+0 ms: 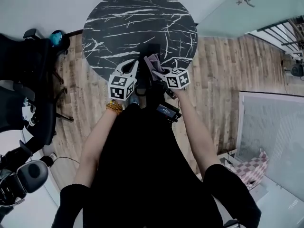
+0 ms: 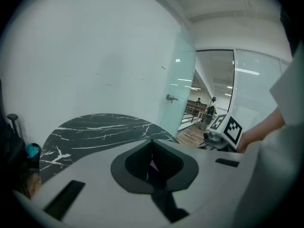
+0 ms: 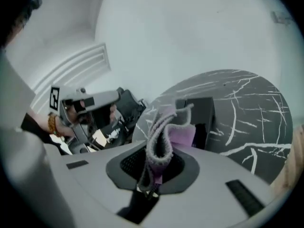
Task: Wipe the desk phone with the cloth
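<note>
Jaws pinch the cloth (image 3: pixel 164 132) on right gripper (image 3: pixel 154 169), press together on left gripper (image 2: pixel 152 163), at marble table (image 1: pixel 137 23), wood floor (image 1: pixel 223 70).

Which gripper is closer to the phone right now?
Right. The right gripper, shut on the cloth, points straight at the phone, with the cloth right in front of it. The left gripper, shut, sits further left at the table edge.

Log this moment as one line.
left tongs: shut | right tongs: shut on grey-and-purple knit cloth | black desk phone: on round black marble table, just beyond cloth
</note>
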`<action>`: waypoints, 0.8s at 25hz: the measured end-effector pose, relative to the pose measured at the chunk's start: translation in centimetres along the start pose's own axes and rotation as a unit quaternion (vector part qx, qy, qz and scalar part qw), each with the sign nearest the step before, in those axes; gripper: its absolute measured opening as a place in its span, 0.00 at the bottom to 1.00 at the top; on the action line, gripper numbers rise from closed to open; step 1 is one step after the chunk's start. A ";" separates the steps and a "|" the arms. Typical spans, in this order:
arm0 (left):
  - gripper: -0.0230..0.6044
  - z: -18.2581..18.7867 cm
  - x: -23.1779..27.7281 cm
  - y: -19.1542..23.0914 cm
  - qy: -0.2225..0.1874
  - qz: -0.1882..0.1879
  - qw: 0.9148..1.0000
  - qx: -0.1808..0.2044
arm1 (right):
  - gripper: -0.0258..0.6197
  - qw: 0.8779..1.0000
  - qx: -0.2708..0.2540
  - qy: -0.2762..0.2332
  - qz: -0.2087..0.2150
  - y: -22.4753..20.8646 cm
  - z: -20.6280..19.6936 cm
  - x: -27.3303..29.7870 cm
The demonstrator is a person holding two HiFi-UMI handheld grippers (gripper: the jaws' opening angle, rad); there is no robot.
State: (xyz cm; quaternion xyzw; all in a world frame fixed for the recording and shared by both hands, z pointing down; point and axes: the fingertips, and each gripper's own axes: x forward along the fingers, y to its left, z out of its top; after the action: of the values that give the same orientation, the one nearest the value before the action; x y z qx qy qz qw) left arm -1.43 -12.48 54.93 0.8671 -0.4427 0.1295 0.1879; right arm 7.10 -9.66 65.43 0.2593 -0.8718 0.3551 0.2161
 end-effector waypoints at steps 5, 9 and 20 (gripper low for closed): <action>0.06 3.9 -1.2 0.2 -0.046 0.020 0.998 0.045 | 0.13 0.986 0.018 -0.167 0.015 2.2 9.4 -5.0; 0.06 7.1 -2.2 -0.9 -0.089 0.032 0.991 0.096 | 0.13 0.957 -0.083 -0.279 -0.018 5.8 14.9 -9.0; 0.06 11.2 -4.7 -3.7 -0.171 0.054 0.964 0.194 | 0.13 0.892 -0.281 -0.330 -0.124 13.1 17.3 -10.9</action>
State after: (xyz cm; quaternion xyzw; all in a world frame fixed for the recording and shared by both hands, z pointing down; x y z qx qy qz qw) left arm -0.51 -12.06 42.26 0.8710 -0.4807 0.0726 -0.0702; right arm 4.26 -11.05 41.39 0.3961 -0.9170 -0.0409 0.0224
